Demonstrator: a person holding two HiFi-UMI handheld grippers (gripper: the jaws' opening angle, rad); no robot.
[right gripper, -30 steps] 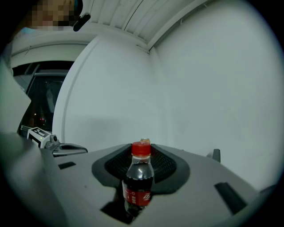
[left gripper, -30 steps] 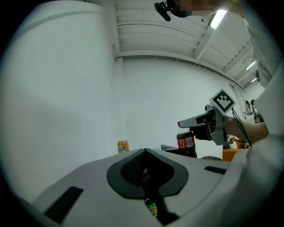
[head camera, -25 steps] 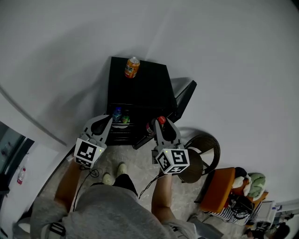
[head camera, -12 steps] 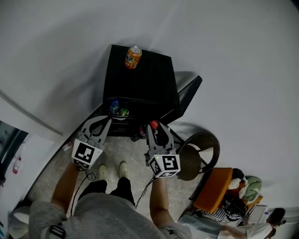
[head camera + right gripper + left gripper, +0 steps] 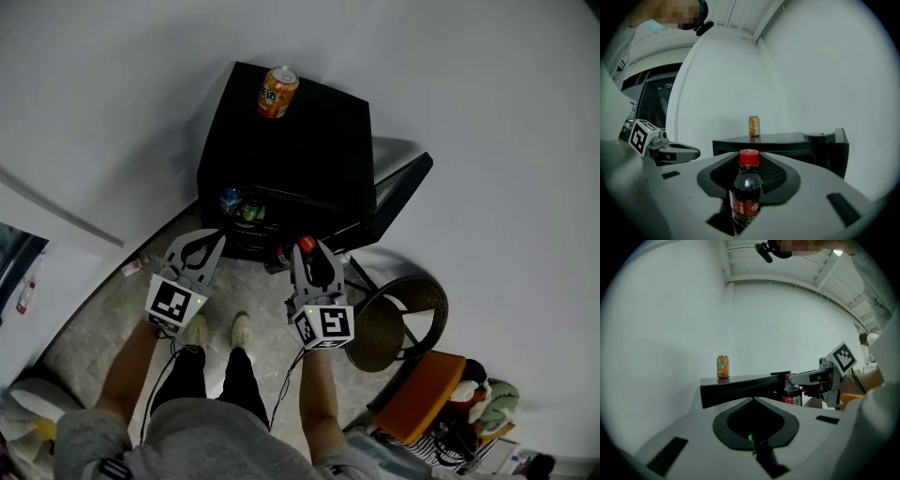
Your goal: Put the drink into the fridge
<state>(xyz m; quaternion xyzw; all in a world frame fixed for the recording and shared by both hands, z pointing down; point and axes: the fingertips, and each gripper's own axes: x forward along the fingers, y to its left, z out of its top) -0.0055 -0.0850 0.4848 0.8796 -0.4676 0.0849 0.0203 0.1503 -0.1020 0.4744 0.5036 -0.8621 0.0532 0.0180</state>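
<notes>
A black mini fridge (image 5: 281,155) stands against the white wall with its door (image 5: 398,192) swung open to the right. Two small bottles (image 5: 240,204) show on its inside shelf. An orange can (image 5: 277,91) stands on its top. My right gripper (image 5: 307,249) is shut on a dark cola bottle (image 5: 746,199) with a red cap (image 5: 749,158), held upright in front of the fridge opening. My left gripper (image 5: 217,236) hovers to its left, shut, with nothing between its jaws. The left gripper view shows the bottle (image 5: 791,394) level with the fridge top.
A round dark stool (image 5: 398,314) stands right of the open door, and an orange seat (image 5: 424,394) with clutter lies beyond it. The person's feet (image 5: 217,330) rest on the stone floor just before the fridge. White wall (image 5: 141,112) rises behind and to the left.
Both grippers have sunk lower in front of the fridge, the right one still carrying the cola bottle. The jaws look the same as before.
</notes>
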